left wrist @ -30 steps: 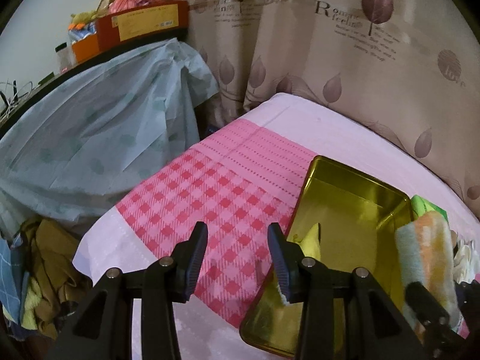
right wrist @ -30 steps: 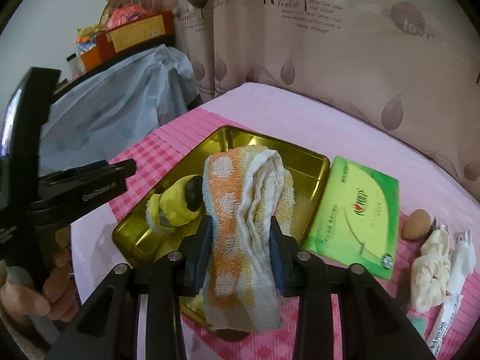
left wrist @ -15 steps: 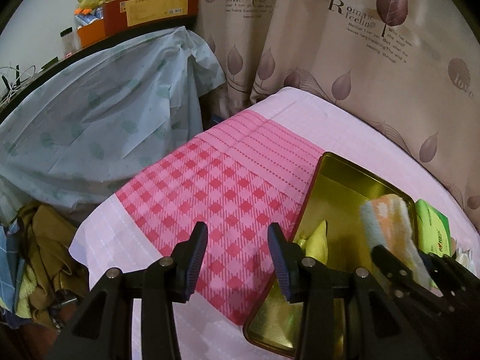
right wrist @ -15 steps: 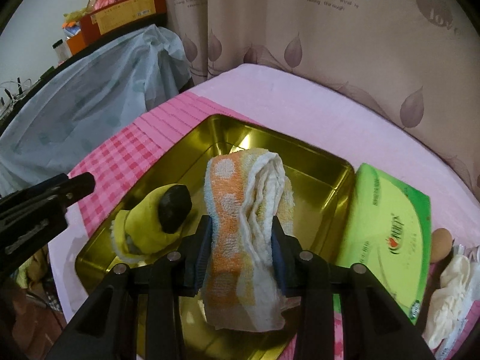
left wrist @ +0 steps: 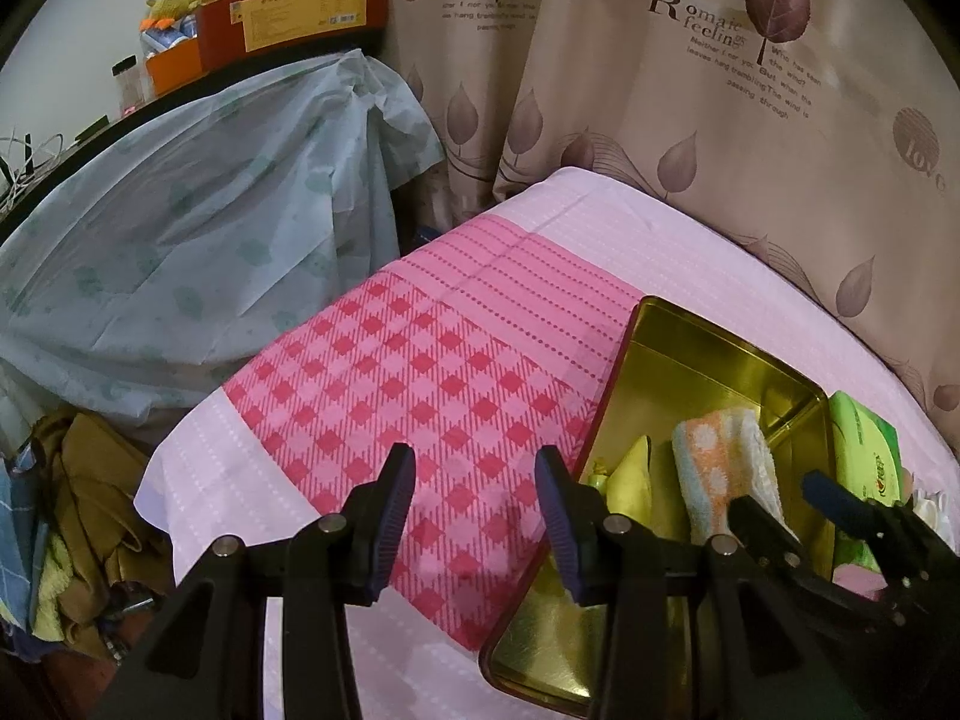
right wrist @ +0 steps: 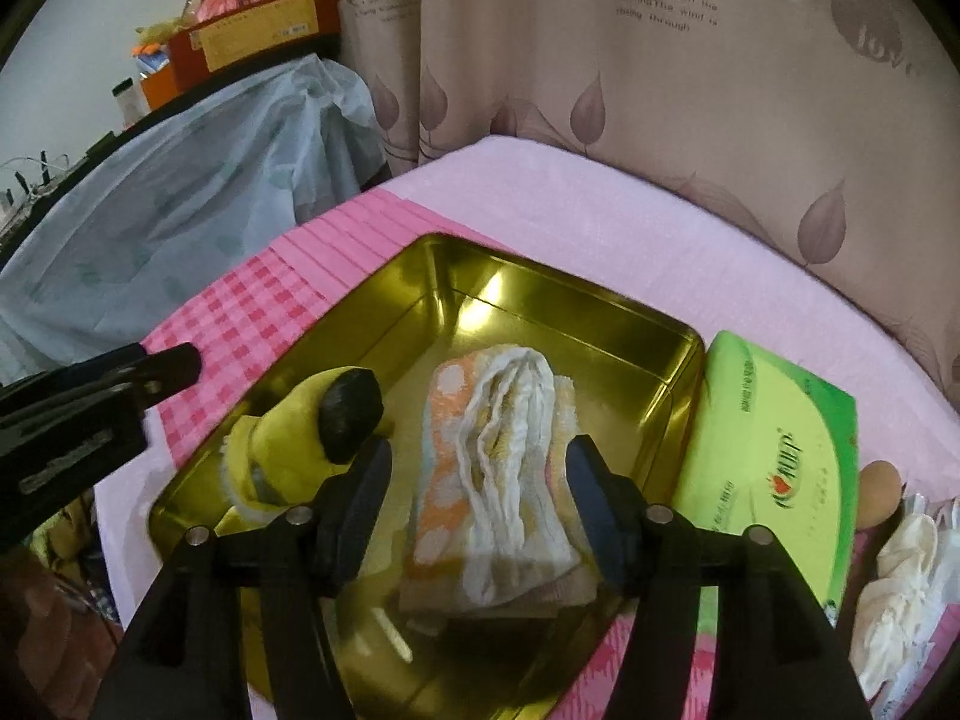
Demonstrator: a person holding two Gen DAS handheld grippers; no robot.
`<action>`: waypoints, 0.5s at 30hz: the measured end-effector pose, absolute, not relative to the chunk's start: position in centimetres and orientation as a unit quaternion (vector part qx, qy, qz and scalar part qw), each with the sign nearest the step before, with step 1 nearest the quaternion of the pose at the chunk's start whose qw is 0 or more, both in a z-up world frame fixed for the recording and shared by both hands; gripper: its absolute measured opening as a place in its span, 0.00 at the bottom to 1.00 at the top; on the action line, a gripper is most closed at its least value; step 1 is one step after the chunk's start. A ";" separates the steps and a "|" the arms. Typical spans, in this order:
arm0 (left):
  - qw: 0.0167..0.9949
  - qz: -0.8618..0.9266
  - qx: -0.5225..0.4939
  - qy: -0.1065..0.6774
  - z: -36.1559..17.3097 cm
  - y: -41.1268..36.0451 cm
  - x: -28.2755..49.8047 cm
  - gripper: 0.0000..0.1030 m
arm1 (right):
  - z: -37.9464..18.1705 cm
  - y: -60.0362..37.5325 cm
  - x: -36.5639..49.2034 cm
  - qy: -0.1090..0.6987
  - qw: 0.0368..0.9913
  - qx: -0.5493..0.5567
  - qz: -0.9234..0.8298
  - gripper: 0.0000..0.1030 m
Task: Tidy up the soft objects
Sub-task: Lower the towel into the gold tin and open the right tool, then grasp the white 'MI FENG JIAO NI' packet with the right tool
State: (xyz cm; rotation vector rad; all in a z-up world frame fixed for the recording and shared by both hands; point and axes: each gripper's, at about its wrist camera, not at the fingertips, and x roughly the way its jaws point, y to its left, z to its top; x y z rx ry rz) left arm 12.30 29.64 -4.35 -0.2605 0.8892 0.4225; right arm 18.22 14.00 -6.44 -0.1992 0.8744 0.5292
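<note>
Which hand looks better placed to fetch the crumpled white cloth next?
Right, probably: the white cloth lies beside the right gripper, whose opening jaws stand clear of the towel. The left gripper hovers over checkered cover.

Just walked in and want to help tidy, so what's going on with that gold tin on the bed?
A person with a gripper in each hand is sorting soft things into the gold tin. The right gripper is opening around a folded orange and white towel that lies in the tin beside a yellow plush toy; its pads no longer press on it. The left gripper is open and empty over the pink cloth. A green tissue pack and crumpled white cloths lie outside the tin.
</note>
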 end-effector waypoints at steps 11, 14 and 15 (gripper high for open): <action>0.881 0.193 -0.100 0.420 -4.1 28.5 12.3 0.41 | -3.8 9.0 14.3 0.388 0.886 -0.089 0.236 0.56; 0.883 0.191 -0.089 0.419 -4.0 28.1 12.2 0.41 | -3.4 6.4 13.4 0.382 0.895 -0.092 0.214 0.56; 0.884 0.189 -0.086 0.419 -4.0 27.9 12.2 0.41 | -3.3 5.1 13.1 0.382 0.897 -0.088 0.206 0.56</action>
